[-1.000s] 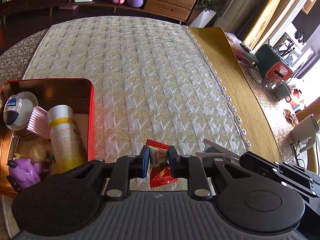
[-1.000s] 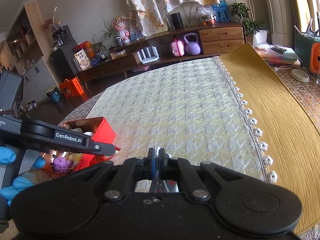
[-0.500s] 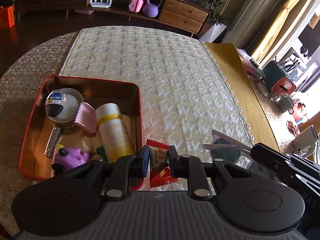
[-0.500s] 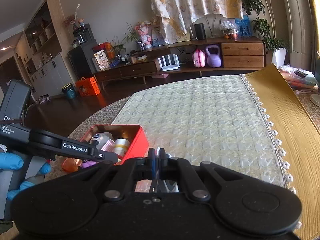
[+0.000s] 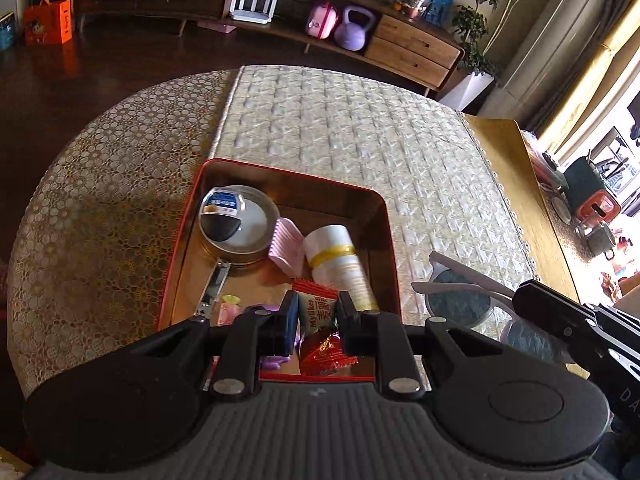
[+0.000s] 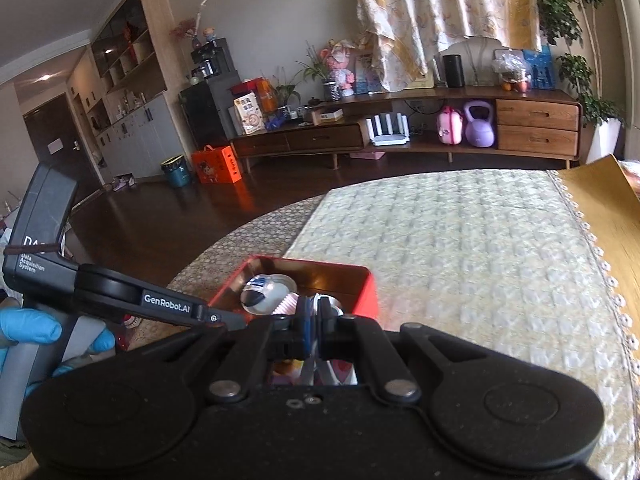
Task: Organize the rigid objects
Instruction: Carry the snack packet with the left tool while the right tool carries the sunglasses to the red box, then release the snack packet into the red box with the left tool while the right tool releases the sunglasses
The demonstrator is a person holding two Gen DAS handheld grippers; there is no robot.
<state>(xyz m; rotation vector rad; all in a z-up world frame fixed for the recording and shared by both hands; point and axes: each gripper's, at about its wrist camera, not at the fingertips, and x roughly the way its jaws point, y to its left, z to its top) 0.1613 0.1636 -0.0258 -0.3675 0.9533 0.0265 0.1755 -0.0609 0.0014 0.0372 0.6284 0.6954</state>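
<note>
Red tin [image 5: 390,240] with gold interior, red snack packet [image 5: 320,336], pink ribbed comb [image 5: 286,246], white bottle [image 5: 336,260] banded yellow, cream woven runner [image 5: 380,144], gold circle-patterned tablecloth [image 5: 100,200], blue gloves [image 6: 24,328].

Dark wooden floor [image 6: 168,232] ran to a long low sideboard [image 6: 400,128] along the far wall, a purple kettlebell [image 6: 479,128] on its lower shelf. A floral curtain [image 6: 448,16] hung above; tall cabinets [image 6: 132,120] stood far left. Daylight glared from the right.

"Mylikes" on the snack packet [image 5: 318,312]; "GenRobot.AI" on the left claw [image 6: 224,322]
</note>
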